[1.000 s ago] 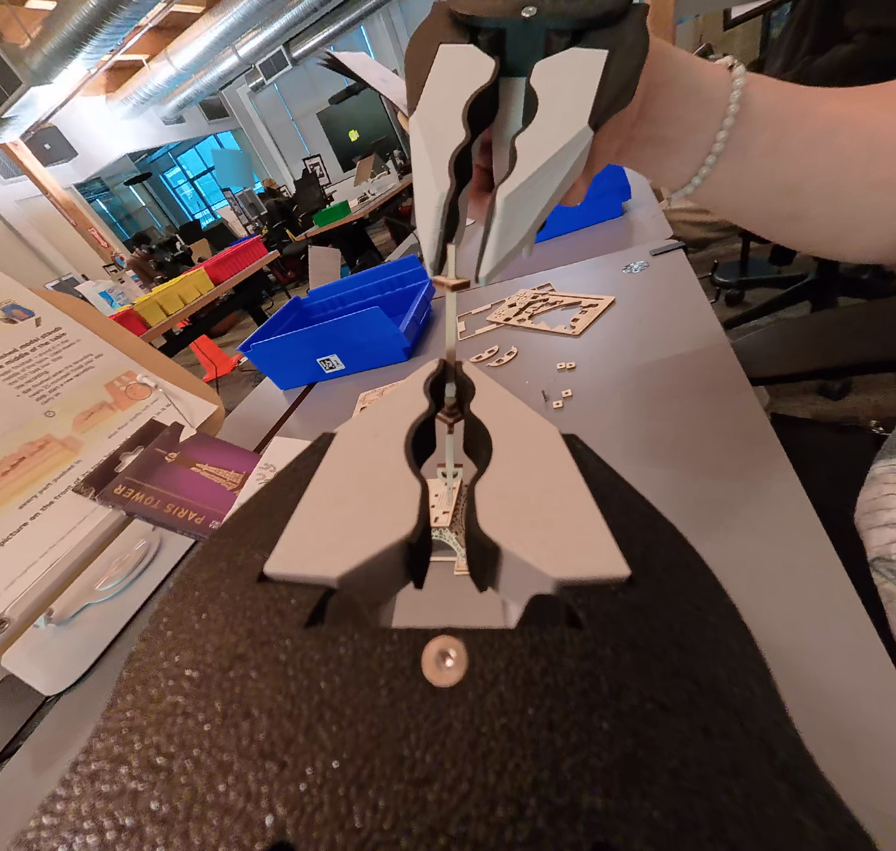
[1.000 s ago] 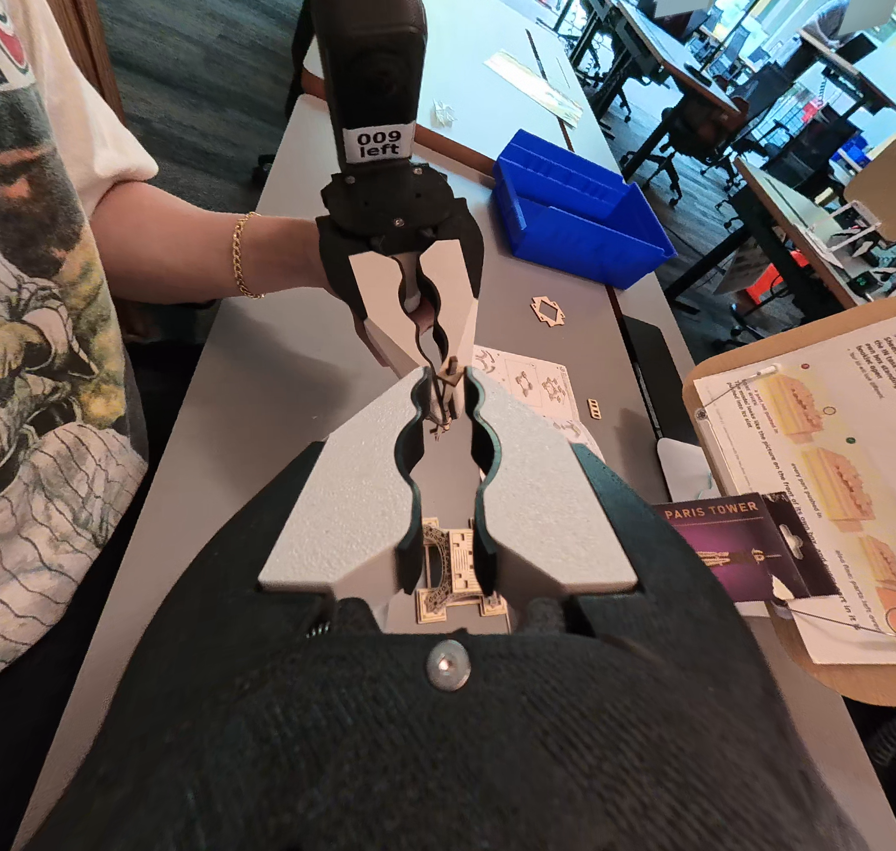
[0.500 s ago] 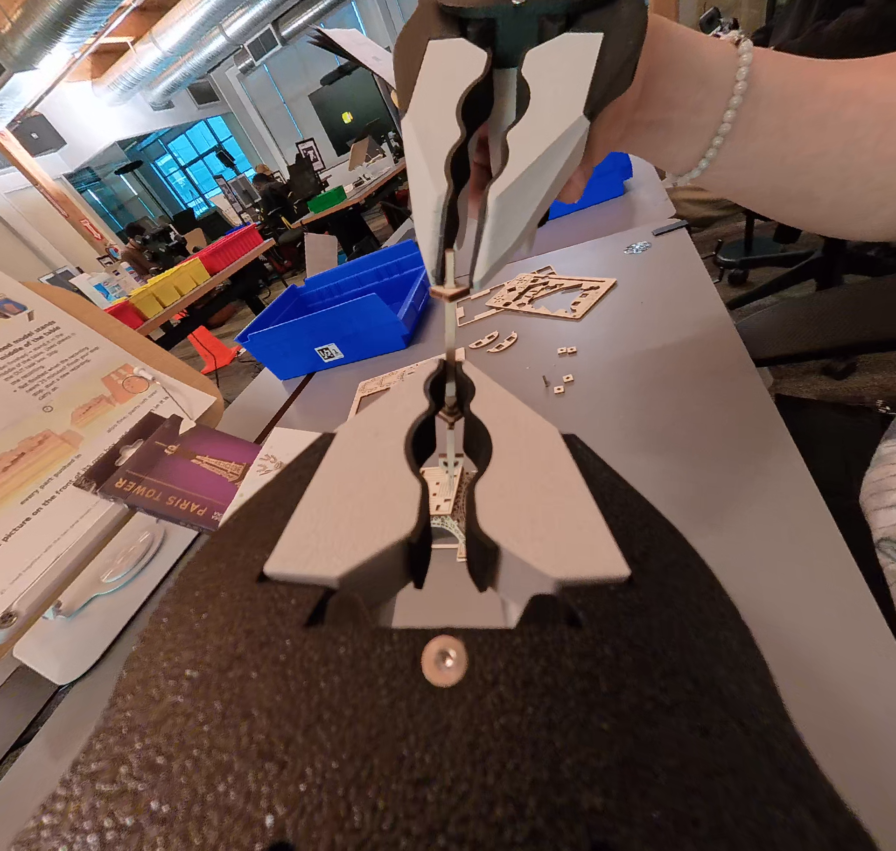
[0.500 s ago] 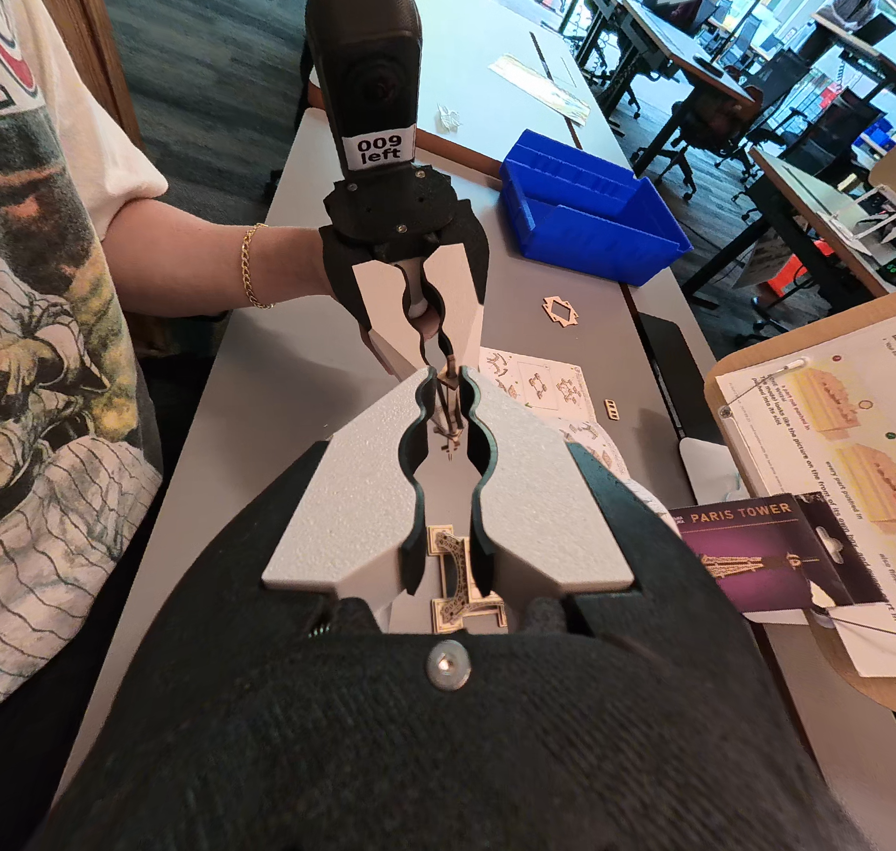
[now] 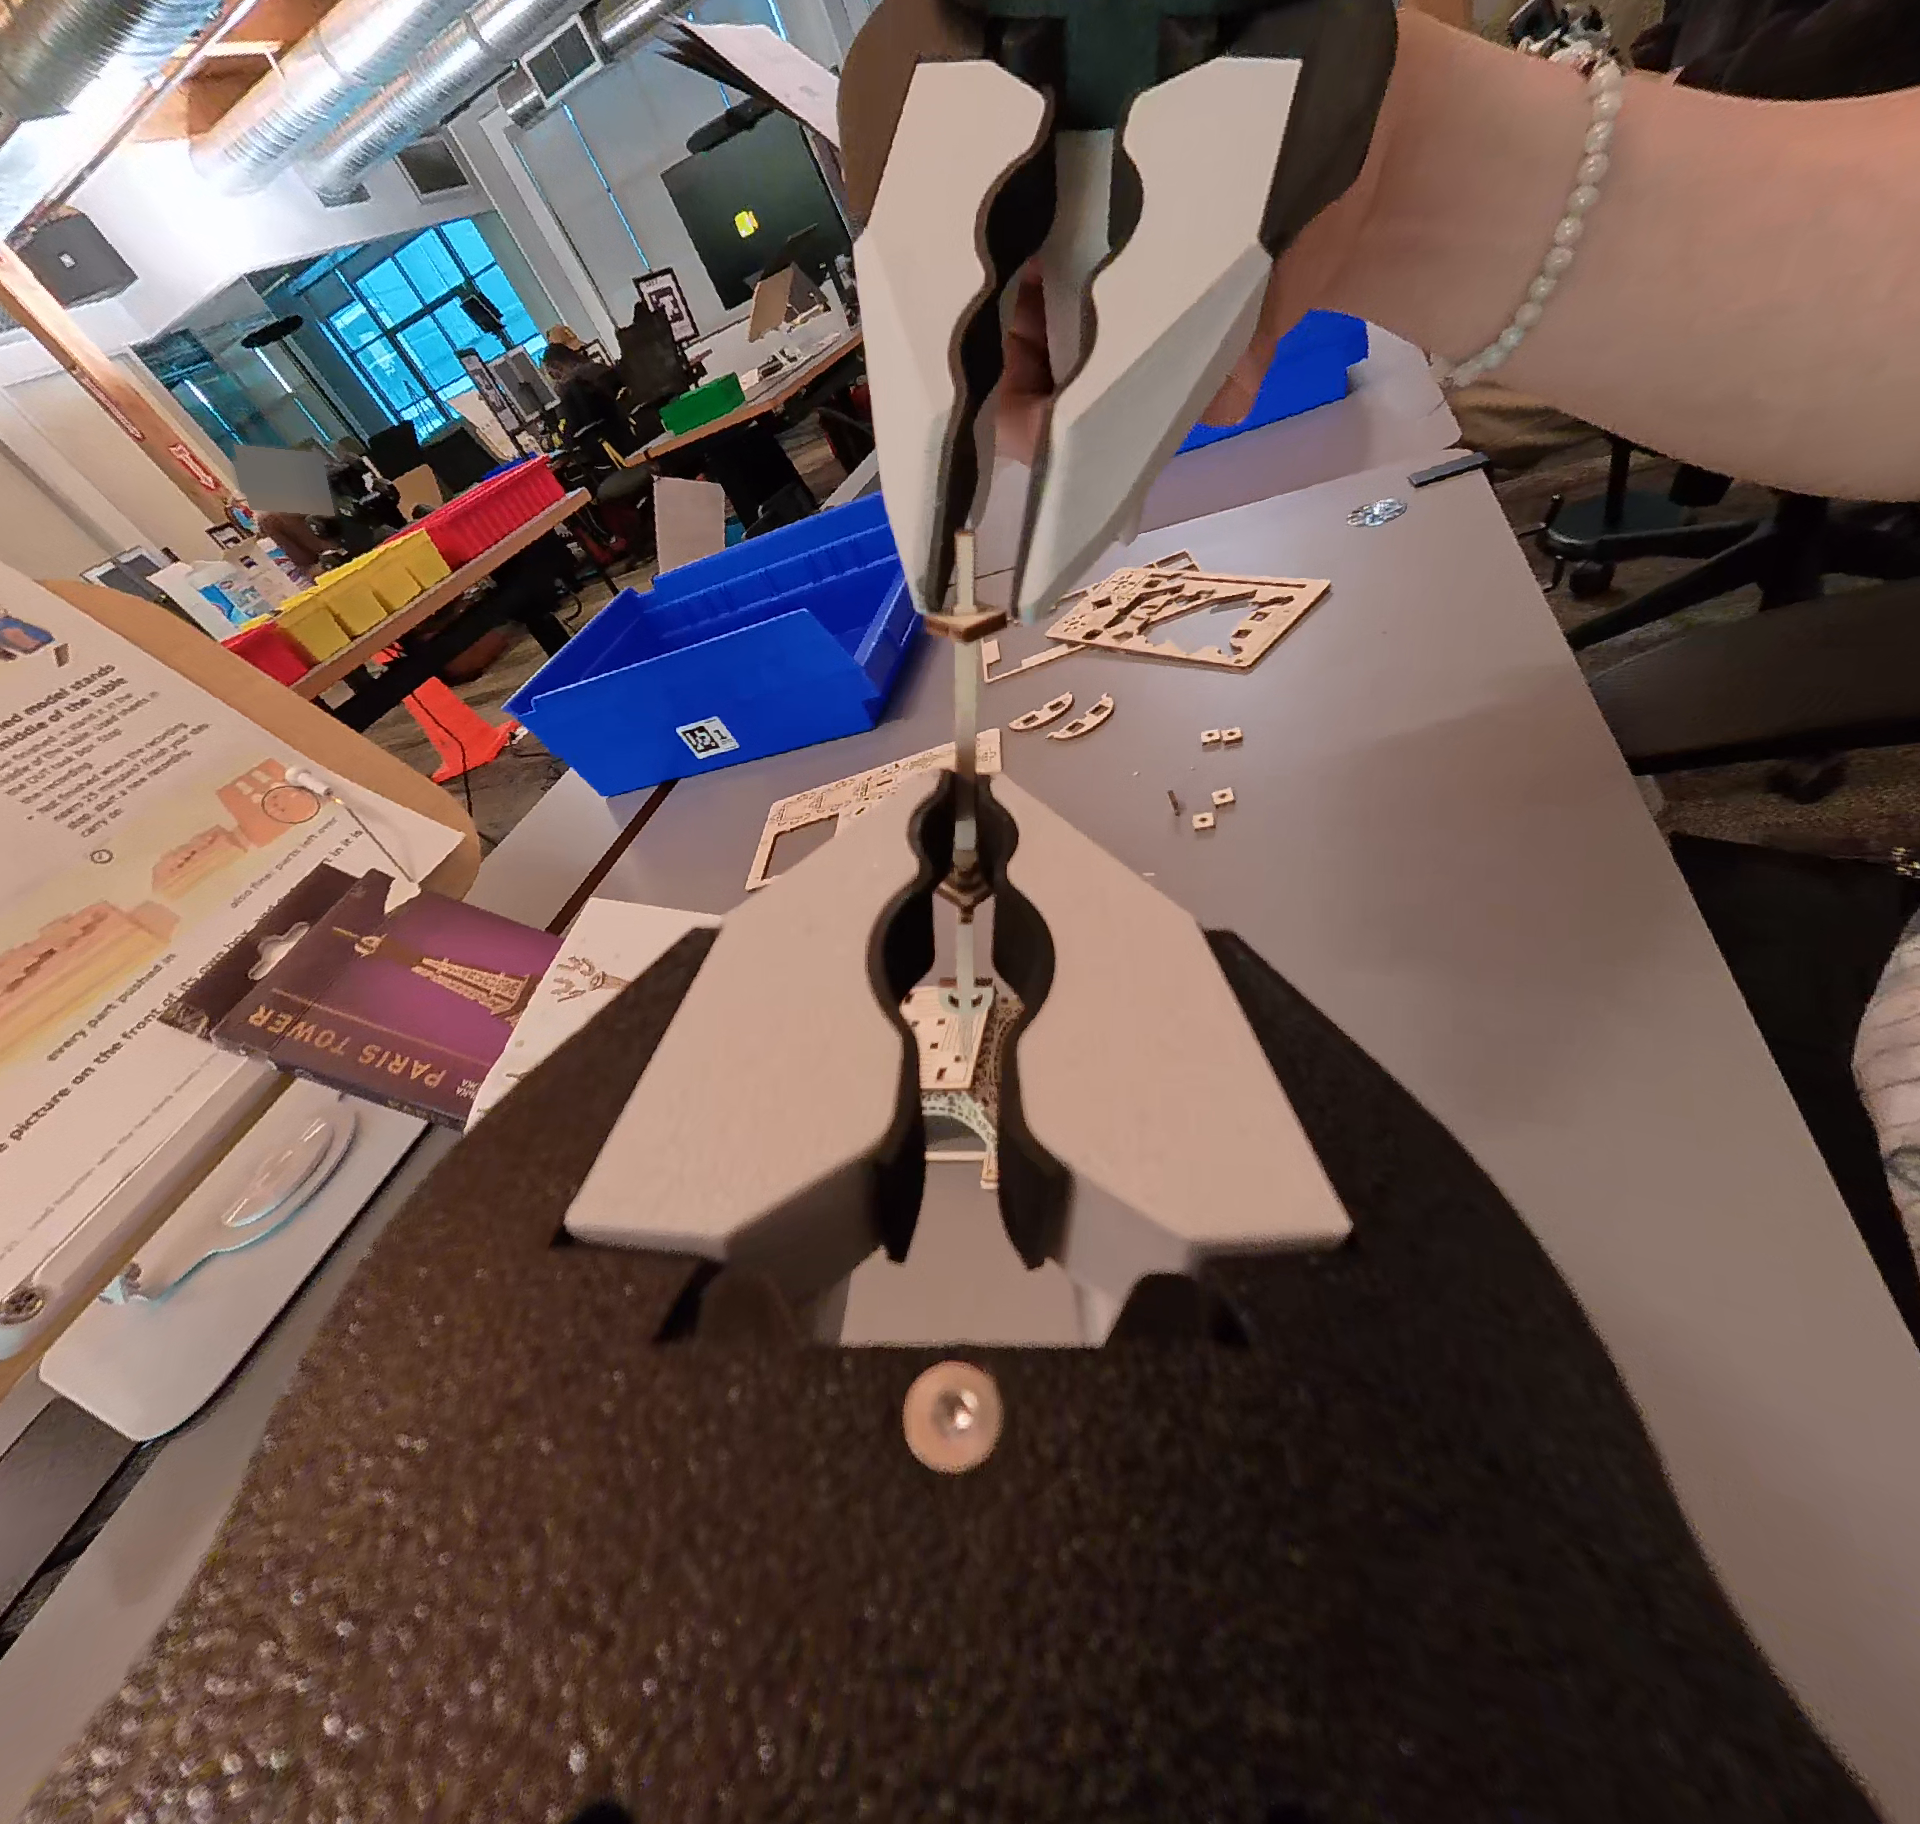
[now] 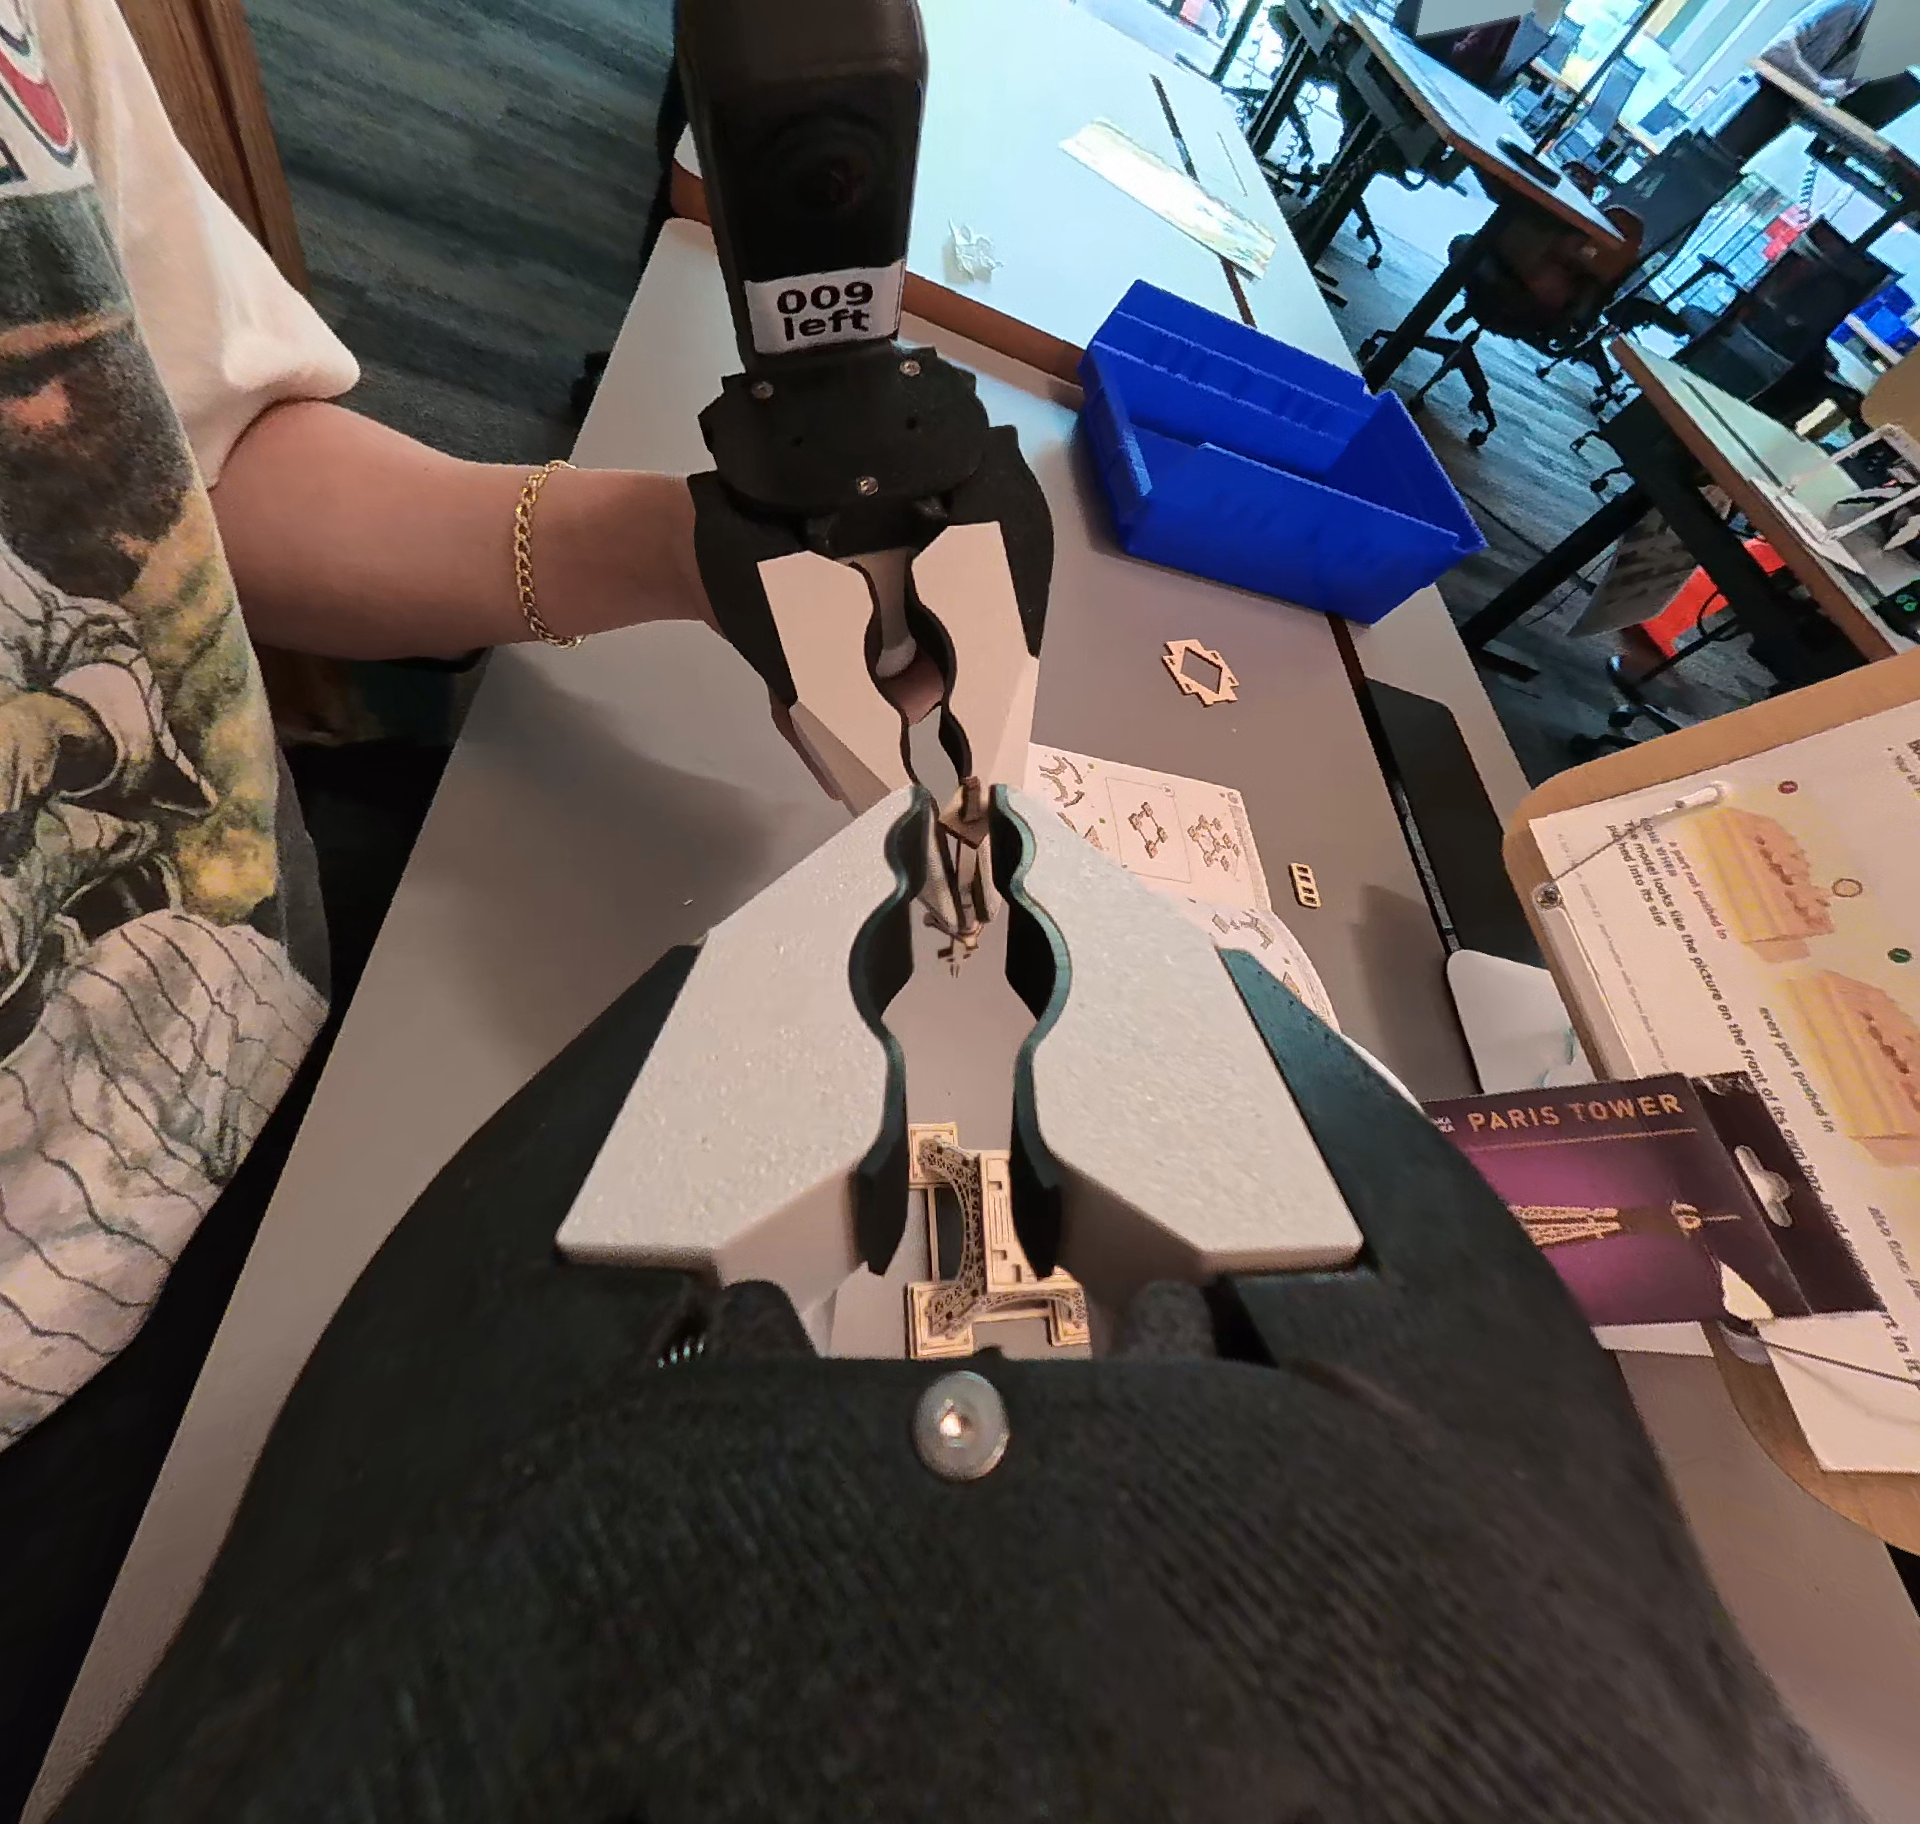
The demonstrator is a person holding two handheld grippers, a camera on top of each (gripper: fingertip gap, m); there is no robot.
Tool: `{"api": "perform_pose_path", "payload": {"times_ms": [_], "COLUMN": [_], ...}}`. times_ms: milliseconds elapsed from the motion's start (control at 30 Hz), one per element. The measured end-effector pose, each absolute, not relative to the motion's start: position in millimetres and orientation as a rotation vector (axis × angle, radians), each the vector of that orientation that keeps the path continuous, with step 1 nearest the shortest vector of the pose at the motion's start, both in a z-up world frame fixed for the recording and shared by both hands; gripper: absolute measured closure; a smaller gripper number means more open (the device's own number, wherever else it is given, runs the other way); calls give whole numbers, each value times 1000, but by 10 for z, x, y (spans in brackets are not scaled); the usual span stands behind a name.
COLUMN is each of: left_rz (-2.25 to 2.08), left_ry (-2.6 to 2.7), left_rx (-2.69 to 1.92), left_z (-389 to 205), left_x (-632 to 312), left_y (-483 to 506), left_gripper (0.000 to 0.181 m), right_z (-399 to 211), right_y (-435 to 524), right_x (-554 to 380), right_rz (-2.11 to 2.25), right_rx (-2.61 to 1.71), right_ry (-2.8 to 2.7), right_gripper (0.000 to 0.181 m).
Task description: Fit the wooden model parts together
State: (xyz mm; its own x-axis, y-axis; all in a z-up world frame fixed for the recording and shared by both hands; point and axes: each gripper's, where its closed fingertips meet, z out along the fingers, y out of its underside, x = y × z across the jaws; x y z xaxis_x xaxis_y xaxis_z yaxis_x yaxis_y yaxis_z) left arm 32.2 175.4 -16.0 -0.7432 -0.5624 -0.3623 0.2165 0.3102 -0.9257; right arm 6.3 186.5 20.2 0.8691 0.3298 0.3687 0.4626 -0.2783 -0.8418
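Observation:
My left gripper (image 5: 964, 787) is shut on a thin wooden spire (image 5: 966, 704) and holds it above the grey table (image 5: 1455, 839). My right gripper (image 5: 977, 600) comes from above and is shut on a small square wooden piece (image 5: 964, 623) threaded on the spire's far end. In the right wrist view my right gripper (image 6: 956, 803) grips the square piece (image 6: 964, 824), with the left gripper (image 6: 940, 772) facing it and the spire (image 6: 951, 891) below. The wooden tower base (image 6: 977, 1244) stands on the table under both grippers and also shows in the left wrist view (image 5: 956, 1057).
A blue bin (image 5: 727, 673) and punched wooden sheets (image 5: 1174, 611) lie beyond the grippers, with small loose pieces (image 5: 1216, 735) nearby. A purple package (image 6: 1600, 1203), an instruction board (image 6: 1745, 943), a paper leaflet (image 6: 1153, 818) and a diamond-shaped frame piece (image 6: 1200, 671) lie at the right. A person sits at the table's left edge. Tip to tip, the grippers are about 4 centimetres apart. The purple package (image 6: 1600, 1203) is about 35 centimetres from both grippers' fingertips. The left camera catches it too, in the left wrist view (image 5: 414, 979).
Both grippers keep their hold on the spire and the square piece. The pair has shifted slightly, and the tower base looks turned in the right wrist view.

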Motion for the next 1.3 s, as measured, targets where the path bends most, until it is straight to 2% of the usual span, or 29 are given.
{"api": "perform_pose_path", "payload": {"times_ms": [300,400,533,733,1000,1300], "left_rz": [-1556,-1563,-1570,-1604,-1705,-1621], "left_ry": [1891,1879,1881,1883,1894,1879], "left_rx": [-305,-300,-294,-296,-330,-332], "left_z": [-140,-117,-123,-137,-152,-160], "left_x": [317,309,300,298,290,338], "left_y": [1762,1762,1758,1753,1736,1767], "left_gripper": [181,181,181,181,181,181], "right_z": [228,258,250,234,209,195], "right_y": [1874,1884,1895,1864,1838,1871], "right_x": [90,82,57,73,50,130], "right_rz": [-72,-50,-30,-22,16,4], "right_rx": [-1845,-1818,-1793,-1779,-1761,-1787], "right_ry": [-518,-504,-518,-527,-523,-459], "right_gripper": [173,180,181,180,168,173]}}
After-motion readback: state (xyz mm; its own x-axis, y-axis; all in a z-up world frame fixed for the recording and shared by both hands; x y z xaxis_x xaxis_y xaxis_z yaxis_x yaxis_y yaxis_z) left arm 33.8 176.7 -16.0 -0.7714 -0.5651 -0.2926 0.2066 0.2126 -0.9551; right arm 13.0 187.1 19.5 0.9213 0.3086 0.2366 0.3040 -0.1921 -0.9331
